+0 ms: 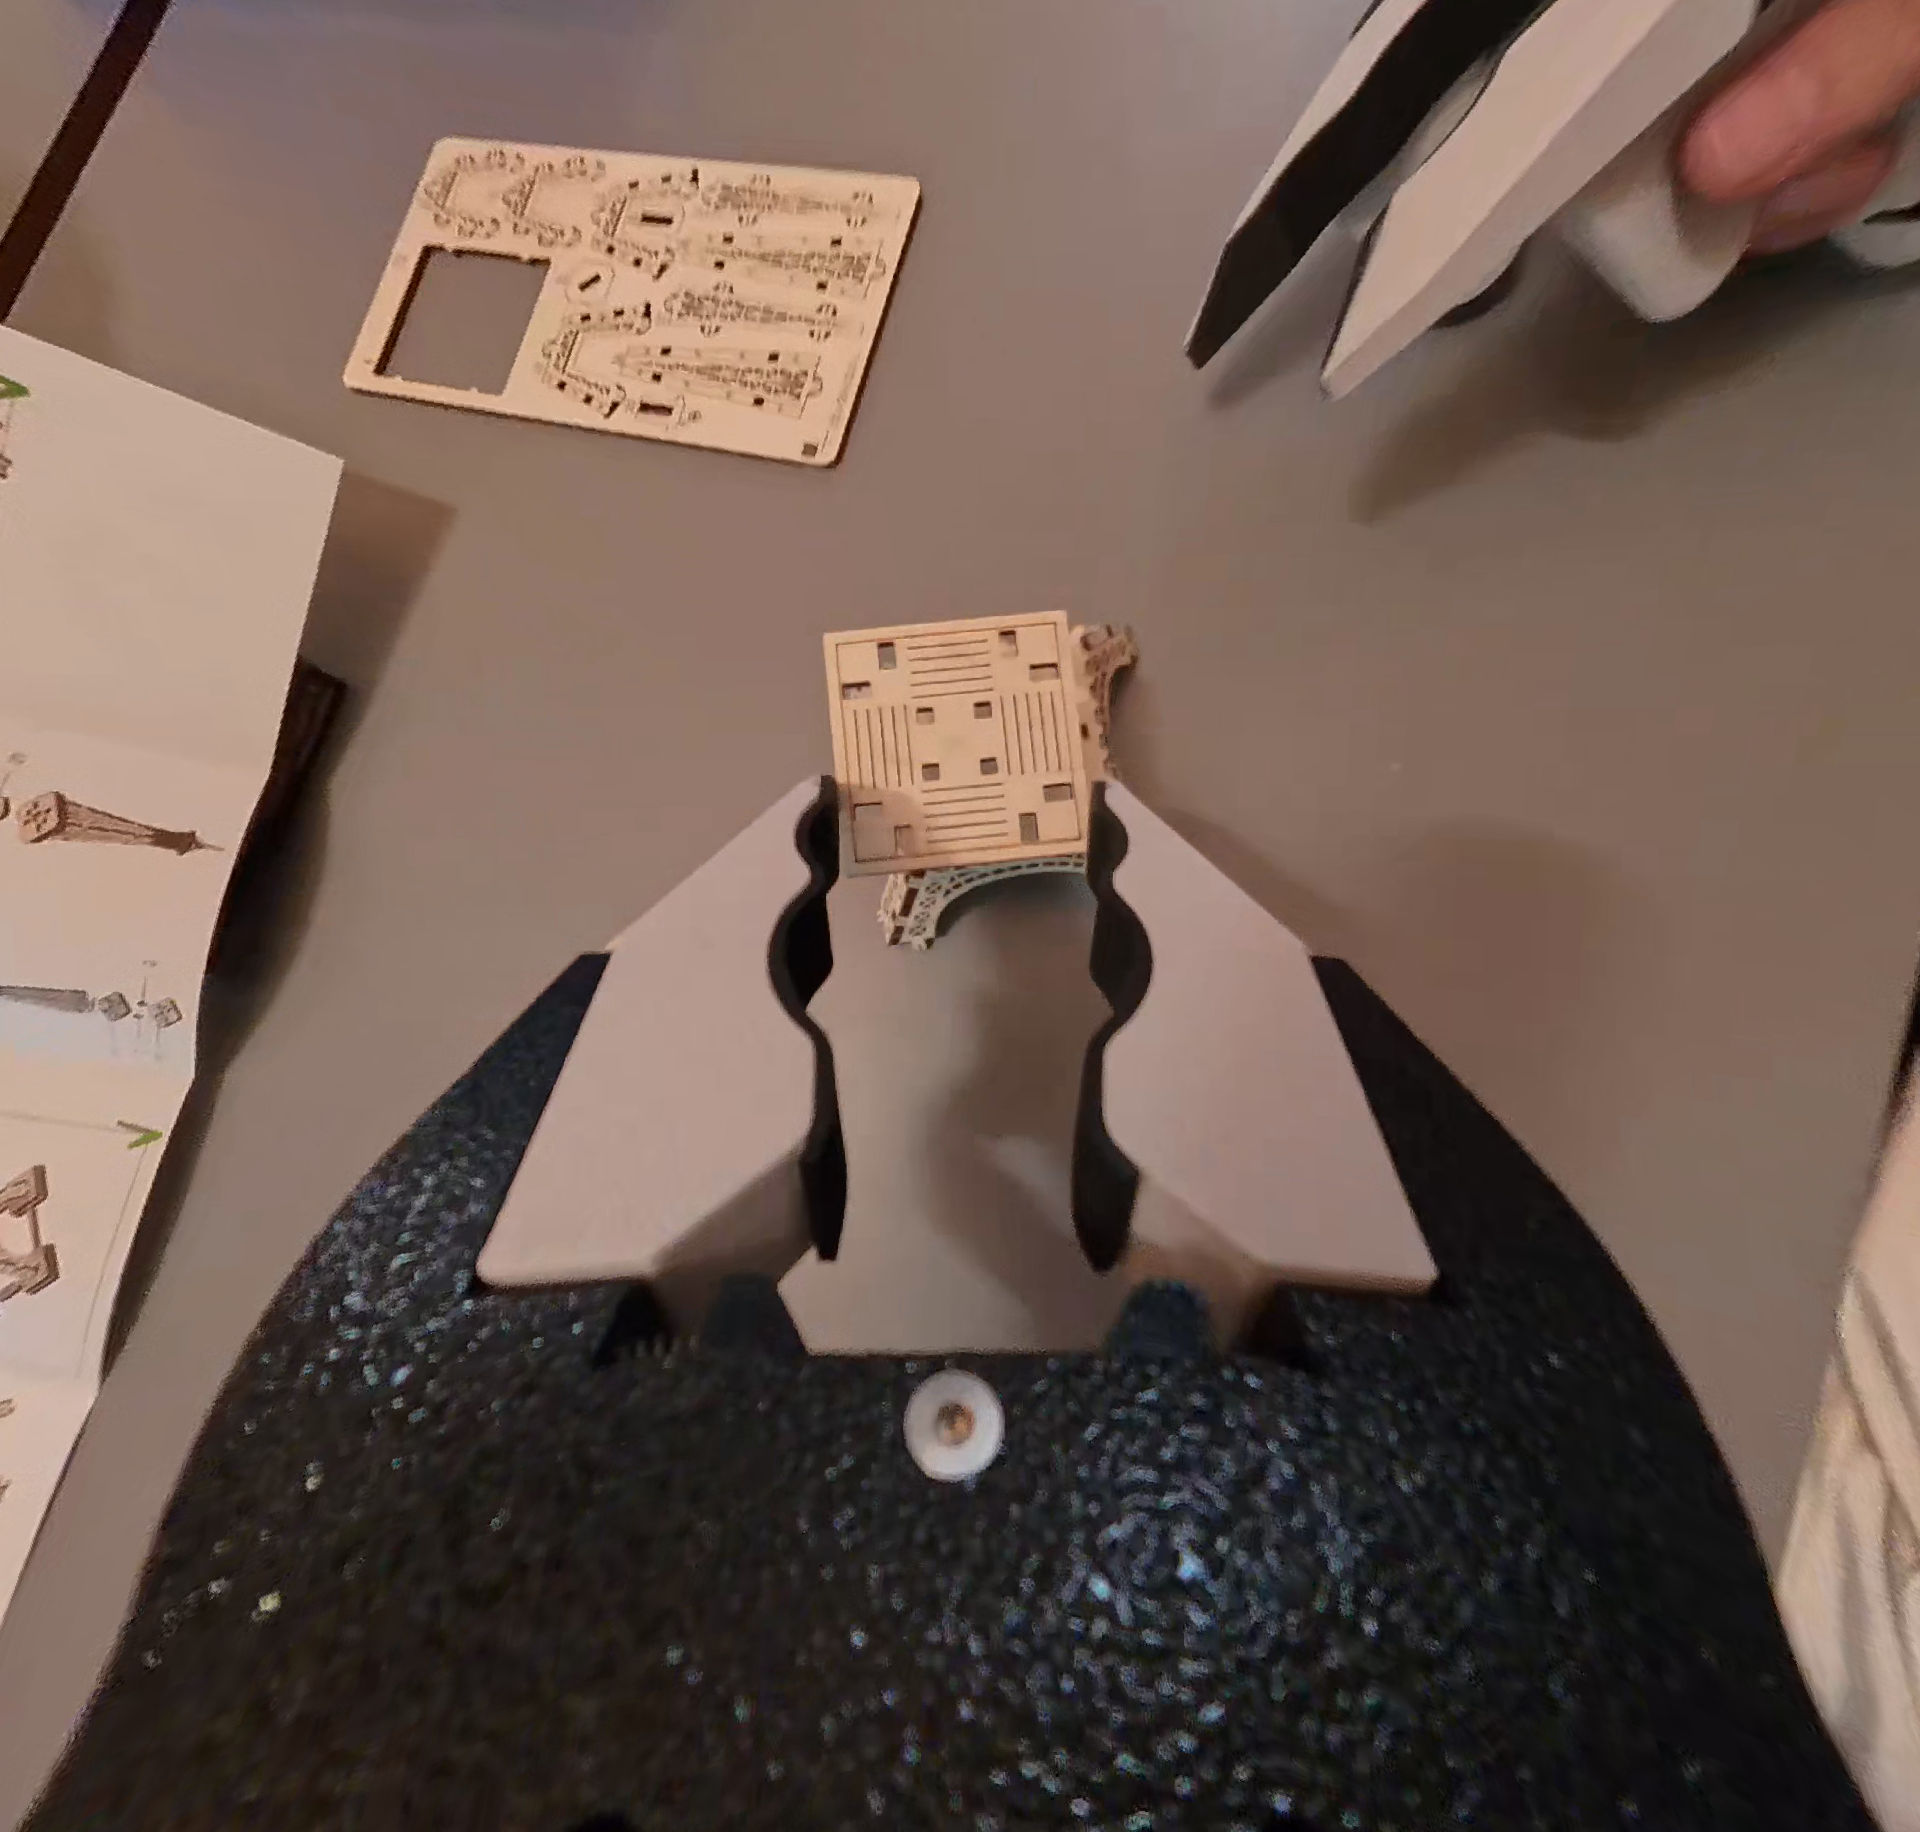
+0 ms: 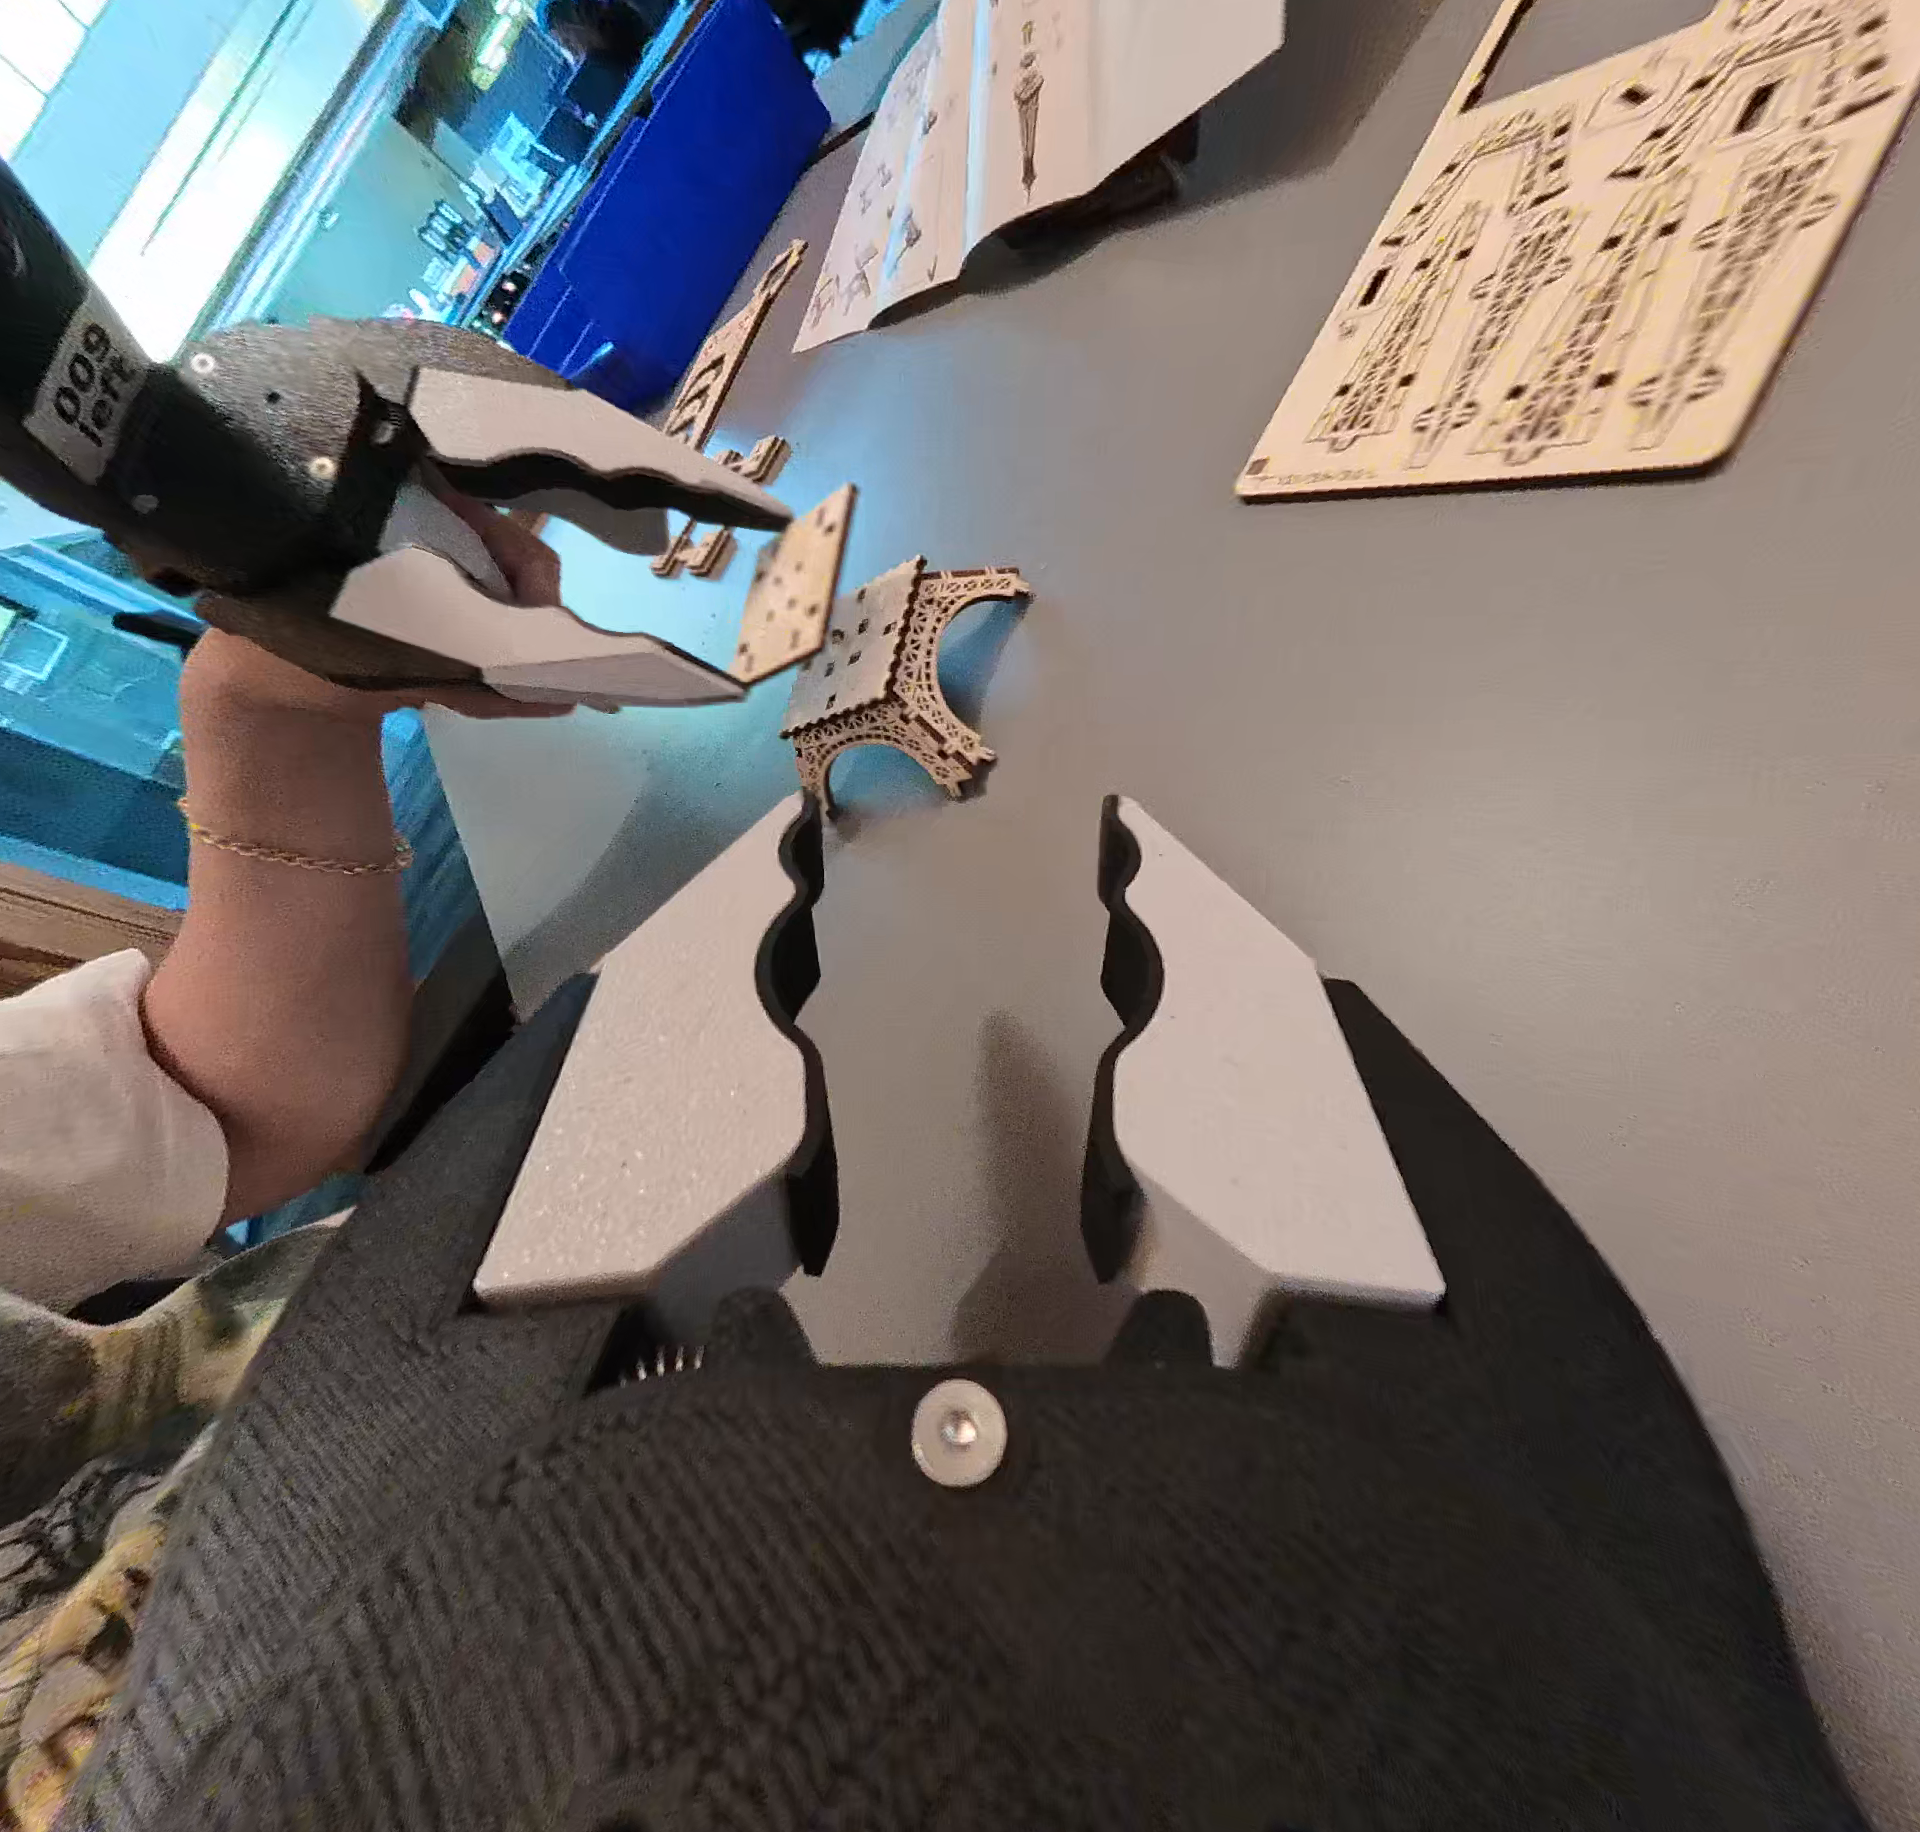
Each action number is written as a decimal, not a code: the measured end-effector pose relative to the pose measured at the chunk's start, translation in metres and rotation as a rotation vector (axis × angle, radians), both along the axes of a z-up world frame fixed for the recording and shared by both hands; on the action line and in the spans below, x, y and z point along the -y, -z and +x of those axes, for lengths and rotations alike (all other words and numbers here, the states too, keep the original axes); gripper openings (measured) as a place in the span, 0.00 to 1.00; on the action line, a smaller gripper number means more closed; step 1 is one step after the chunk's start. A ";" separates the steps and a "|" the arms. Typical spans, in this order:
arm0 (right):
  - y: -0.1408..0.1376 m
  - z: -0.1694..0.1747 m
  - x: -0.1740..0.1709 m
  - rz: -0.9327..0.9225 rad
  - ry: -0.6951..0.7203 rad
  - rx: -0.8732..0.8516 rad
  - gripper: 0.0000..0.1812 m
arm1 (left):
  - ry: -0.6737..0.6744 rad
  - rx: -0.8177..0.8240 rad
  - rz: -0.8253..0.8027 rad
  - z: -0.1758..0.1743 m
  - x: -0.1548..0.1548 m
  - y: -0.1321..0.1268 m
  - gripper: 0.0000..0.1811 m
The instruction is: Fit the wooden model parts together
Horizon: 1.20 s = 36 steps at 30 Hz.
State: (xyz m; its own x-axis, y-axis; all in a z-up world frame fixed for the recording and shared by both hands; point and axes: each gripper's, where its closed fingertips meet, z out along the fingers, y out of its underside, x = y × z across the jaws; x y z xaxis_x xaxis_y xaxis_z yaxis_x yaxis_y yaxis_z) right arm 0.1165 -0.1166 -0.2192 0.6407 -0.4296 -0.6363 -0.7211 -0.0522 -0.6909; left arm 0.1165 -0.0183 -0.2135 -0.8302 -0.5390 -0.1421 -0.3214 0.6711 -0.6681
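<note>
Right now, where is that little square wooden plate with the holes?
The square plate is held between the left gripper's jaws, just above the arched wooden base standing on the grey table.

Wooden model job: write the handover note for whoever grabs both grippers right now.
Left gripper: shut on the square slotted plate, held just above the arched tower base.
Right gripper: open, empty, near the base on the grey table.
Done: base assembled, standing on its legs.
Left: seat the plate on the base; more parts remain in the cut sheet. Instruction sheet lies to the left.
</note>
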 end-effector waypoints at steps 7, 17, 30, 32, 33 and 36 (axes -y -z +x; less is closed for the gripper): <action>0.005 0.000 -0.009 0.021 -0.012 -0.022 0.29 | -0.005 -0.037 0.029 -0.005 0.005 0.014 0.25; 0.004 -0.001 -0.013 0.021 -0.023 -0.018 0.31 | -0.084 -0.046 -0.021 -0.001 0.002 0.012 0.33; 0.009 0.028 -0.050 -0.070 -0.195 -0.068 0.37 | -0.199 0.028 -0.234 0.006 -0.020 -0.003 0.33; 0.008 0.026 -0.061 -0.058 -0.280 -0.113 0.39 | -0.289 -0.054 -0.324 0.001 -0.030 -0.002 0.32; 0.009 0.025 -0.066 -0.058 -0.312 -0.131 0.39 | -0.327 -0.105 -0.382 -0.003 -0.032 -0.001 0.31; 0.010 0.020 -0.074 -0.047 -0.391 -0.182 0.38 | -0.385 -0.262 -0.584 -0.021 -0.029 0.001 0.29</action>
State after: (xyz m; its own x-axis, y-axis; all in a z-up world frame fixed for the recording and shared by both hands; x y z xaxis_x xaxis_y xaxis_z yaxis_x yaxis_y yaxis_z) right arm 0.1368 -0.0421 -0.2295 0.6402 -0.2081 -0.7395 -0.7508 -0.3736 -0.5448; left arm 0.0954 0.0109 -0.2141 -0.5351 -0.7253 0.4332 -0.6599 0.0387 -0.7504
